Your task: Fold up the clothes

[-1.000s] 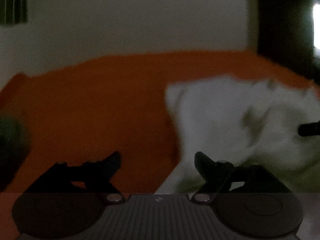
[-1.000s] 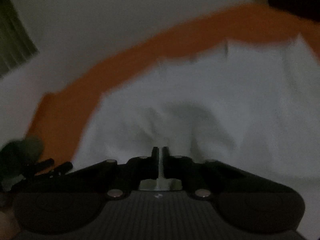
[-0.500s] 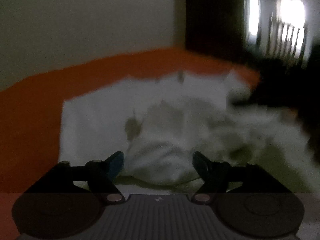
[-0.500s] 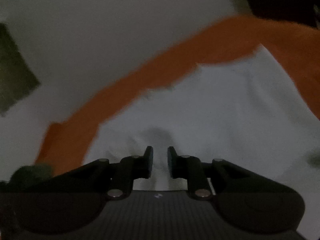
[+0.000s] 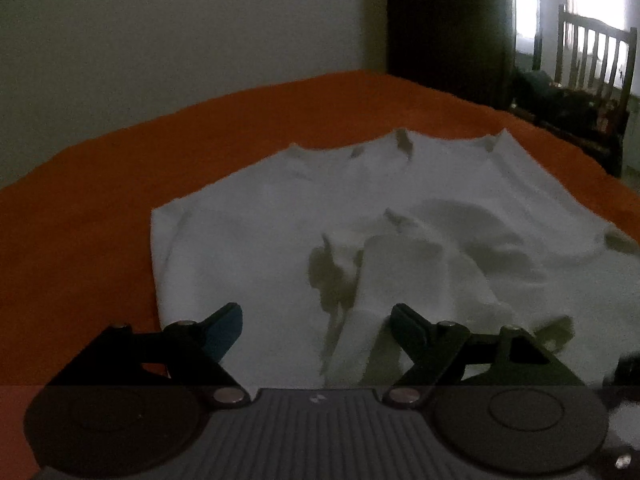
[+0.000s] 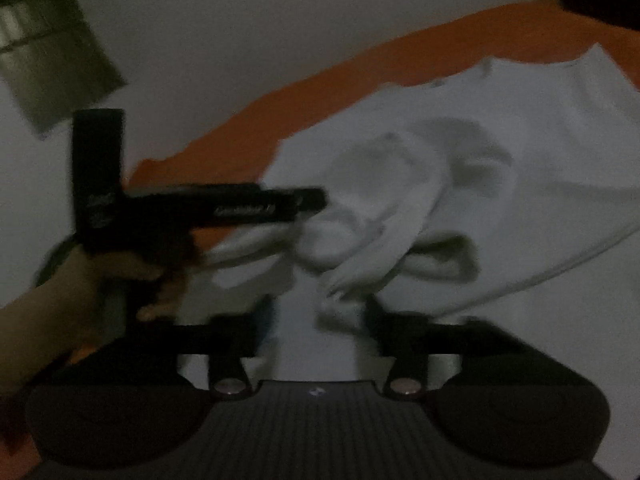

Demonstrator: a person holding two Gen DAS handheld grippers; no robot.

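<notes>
A white garment (image 5: 280, 216) lies spread on an orange bed cover (image 5: 80, 224), with a crumpled, raised fold (image 5: 400, 264) near its front edge. My left gripper (image 5: 316, 320) is open, its fingers straddling the front of that fold. In the right wrist view the same garment (image 6: 520, 128) shows with the bunched fold (image 6: 380, 220) in the middle. My right gripper (image 6: 316, 320) is open with cloth between its fingers, none of it gripped. The left gripper (image 6: 308, 200) reaches in from the left, touching the bunched fold.
A pale wall (image 5: 180, 32) stands behind the bed. A dark doorway (image 5: 444, 28) and a wooden chair (image 5: 592, 60) by a bright window are at the far right. The person's hand (image 6: 80, 280) holds the left tool. The room is dim.
My right gripper has opened and let go of the cloth it pinched. My left gripper has swung right over the garment to the crumpled fold.
</notes>
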